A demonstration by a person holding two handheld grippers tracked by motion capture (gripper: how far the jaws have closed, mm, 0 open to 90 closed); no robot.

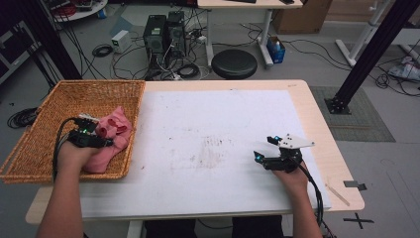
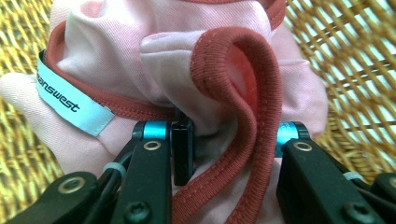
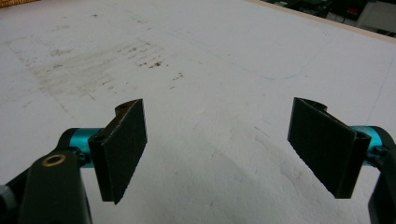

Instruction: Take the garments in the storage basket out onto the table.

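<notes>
The pink garment point(image 1: 111, 139) lies bunched at the near right of the wicker basket point(image 1: 44, 119), at the table's left. The left gripper point(image 2: 229, 140) has its jaws narrowed on a fold of it, the red-trimmed hem point(image 2: 261, 93) looping between them. The bite looks shallow, so the cloth may slip free when lifted, or the hem may snag on the basket weave. The right gripper point(image 3: 229, 144) waits wide open and empty above the white mat point(image 1: 218, 124).

Table point(image 1: 324, 144): white sheet point(image 1: 218, 134), wicker basket point(image 1: 54, 106).
</notes>
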